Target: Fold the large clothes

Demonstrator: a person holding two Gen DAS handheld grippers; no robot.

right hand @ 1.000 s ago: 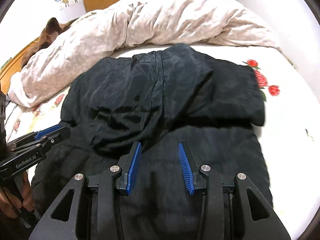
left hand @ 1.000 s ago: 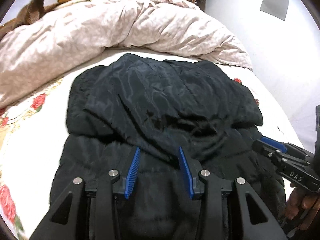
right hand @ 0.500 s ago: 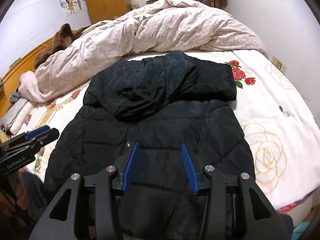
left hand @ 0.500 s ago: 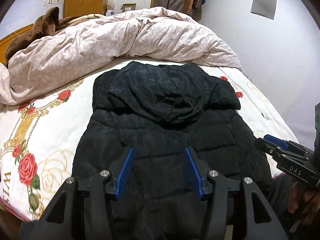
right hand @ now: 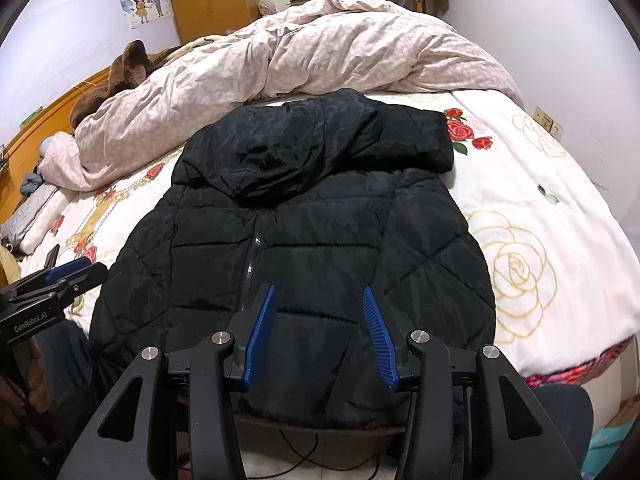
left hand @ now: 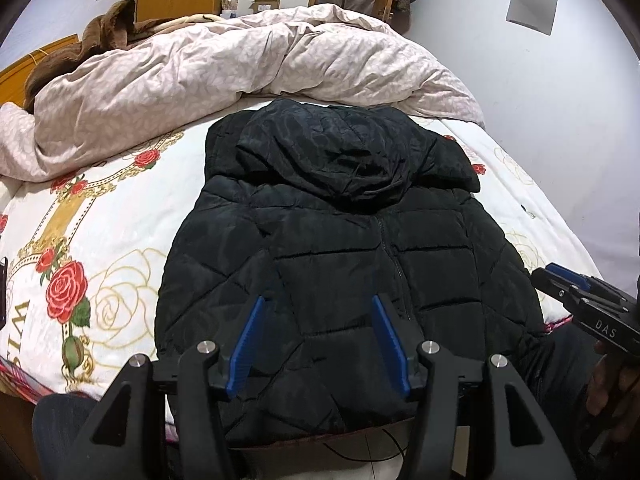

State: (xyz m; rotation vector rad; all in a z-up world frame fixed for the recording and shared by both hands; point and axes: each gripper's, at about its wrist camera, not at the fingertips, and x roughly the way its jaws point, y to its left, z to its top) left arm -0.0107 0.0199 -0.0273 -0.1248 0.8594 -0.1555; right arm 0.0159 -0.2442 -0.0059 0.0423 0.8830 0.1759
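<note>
A black quilted jacket [left hand: 340,264] lies zip side up on the bed, its hood [left hand: 344,160] folded down over the chest and its hem at the bed's near edge. In the right wrist view the same jacket [right hand: 304,240] fills the middle. My left gripper [left hand: 318,300] hovers above the hem with its jaws opening and nothing between the blue pads. My right gripper [right hand: 319,289] hangs open over the hem, also holding nothing. Each gripper shows in the other's view: the right gripper [left hand: 560,280] off the jacket's right side, the left gripper [right hand: 76,270] off its left side.
A crumpled pale duvet [left hand: 240,60] is heaped across the far half of the bed, with a brown blanket [left hand: 108,28] behind it. The rose-print bedsheet [right hand: 540,220] lies bare on both sides of the jacket. A white wall [left hand: 560,100] borders the right side. The person's knees [right hand: 560,412] are by the near edge.
Both grippers have drawn back from the jacket's hood area toward the bed's near edge, and their jaws have widened. The jacket now lies whole in view, free of either gripper.
</note>
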